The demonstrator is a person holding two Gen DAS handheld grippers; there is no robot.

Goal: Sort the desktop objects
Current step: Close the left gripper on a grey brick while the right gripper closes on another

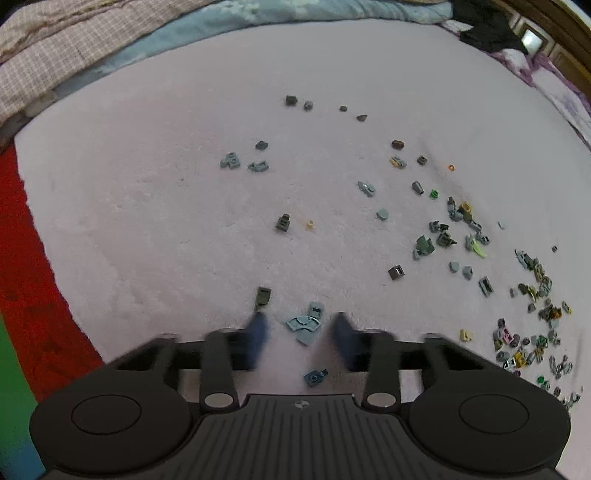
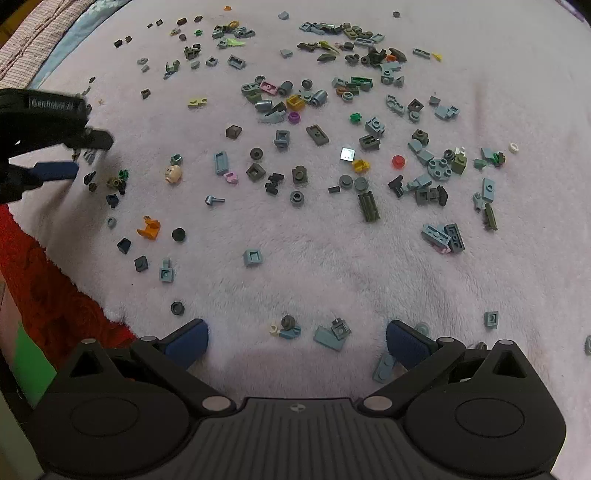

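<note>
The left gripper (image 1: 300,330) hovers low, fingers parted around a grey curved brick (image 1: 305,325); the right gripper (image 2: 297,338) hangs wide open above scattered bricks (image 2: 332,147).

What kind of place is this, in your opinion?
Probably a bedroom: small toy bricks lie scattered on a fluffy pale pink blanket, with folded checked bedding behind and a wooden frame at the edge.

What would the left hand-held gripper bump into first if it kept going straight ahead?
Probably the light blue curved plastic brick piece lying on the pale pink fuzzy blanket, right between the open left hand-held gripper. Its height above the blanket is unclear.
</note>
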